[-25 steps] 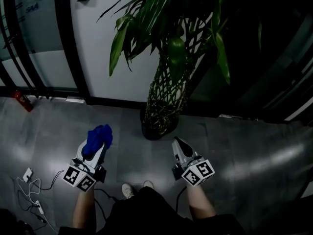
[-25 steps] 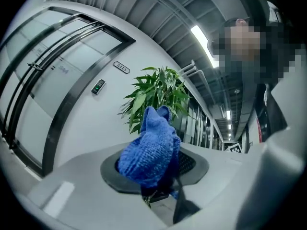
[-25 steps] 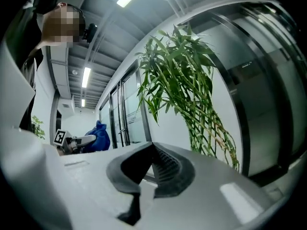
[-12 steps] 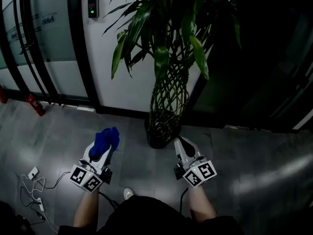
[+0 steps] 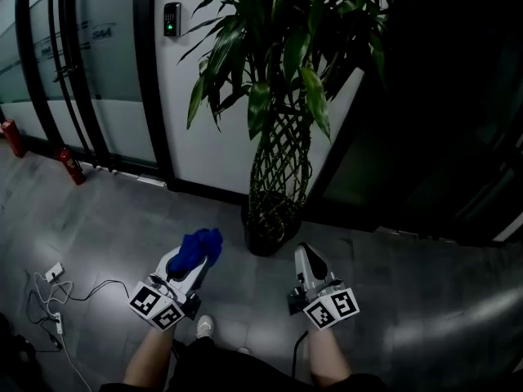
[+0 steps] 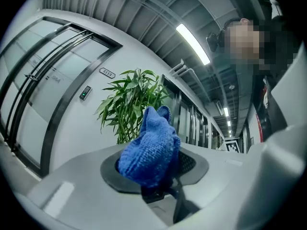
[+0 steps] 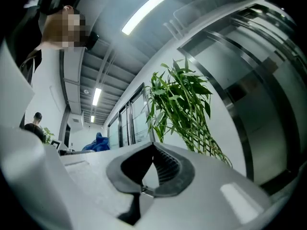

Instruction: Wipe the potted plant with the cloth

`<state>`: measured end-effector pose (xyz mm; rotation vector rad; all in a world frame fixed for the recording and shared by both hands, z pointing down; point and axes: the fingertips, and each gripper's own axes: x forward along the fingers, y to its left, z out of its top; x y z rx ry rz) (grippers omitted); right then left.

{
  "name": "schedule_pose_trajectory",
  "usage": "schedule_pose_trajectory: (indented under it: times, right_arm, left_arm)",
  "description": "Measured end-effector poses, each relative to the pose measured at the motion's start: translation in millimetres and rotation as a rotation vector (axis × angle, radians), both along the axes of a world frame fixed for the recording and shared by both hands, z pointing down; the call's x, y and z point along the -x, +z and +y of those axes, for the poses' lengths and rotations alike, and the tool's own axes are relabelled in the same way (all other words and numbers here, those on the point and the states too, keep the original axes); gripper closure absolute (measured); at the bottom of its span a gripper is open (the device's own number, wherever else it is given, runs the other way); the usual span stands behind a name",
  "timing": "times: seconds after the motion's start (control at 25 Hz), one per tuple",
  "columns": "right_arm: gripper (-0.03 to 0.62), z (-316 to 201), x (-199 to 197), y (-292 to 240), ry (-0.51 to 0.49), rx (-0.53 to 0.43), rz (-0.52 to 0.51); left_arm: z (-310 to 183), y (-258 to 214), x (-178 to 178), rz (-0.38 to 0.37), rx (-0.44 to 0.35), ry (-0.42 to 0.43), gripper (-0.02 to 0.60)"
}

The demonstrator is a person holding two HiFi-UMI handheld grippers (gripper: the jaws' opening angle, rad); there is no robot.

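While the left gripper is pinching the cloth, the closed, empty right gripper should be propping leaves gently.

The blue cloth covers the tips of my left gripper. The potted plant runs off the head view's top edge; its pot sits too dark to make out.

Left tongs tight on cloth; right tongs together, empty; both low, side by side.
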<state>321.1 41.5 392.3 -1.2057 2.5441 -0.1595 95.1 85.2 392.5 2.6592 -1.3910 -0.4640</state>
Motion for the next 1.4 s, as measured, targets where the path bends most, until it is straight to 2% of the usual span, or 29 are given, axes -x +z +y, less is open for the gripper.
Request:
schedule_pose_trajectory:
  times: [0.24,0.4,0.56,0.88,1.4]
  right_arm:
    - [0.591,21.0,4.2,4.0,0.000,-0.014,0.036]
    - [0.591,18.1,-6.5,-4.6,0.085,-0.041,0.023]
    - [0.591,15.9,5.8,-6.2,0.158,-0.063,0.030]
    - [0.591,17.7,32.5,2.3,0.184,-0.049,0.073]
    - [0.591,24.8,47.9,15.5,0.182,-0.023,0.114]
  left_arm:
    - [14.5,-1.0,9.2,0.000,-0.011,-0.032,0.428]
    - [2.1,3.4,15.6,-0.007,-0.003,-0.025,0.428]
    - [-7.2,-0.7,20.9,-0.040,-0.023,0.006,0.428]
    - [-18.0,2.4,40.0,-0.089,-0.030,0.013,0.428]
    - [-8.4,19.5,81.5,-0.054,0.014,-0.043,0.428]
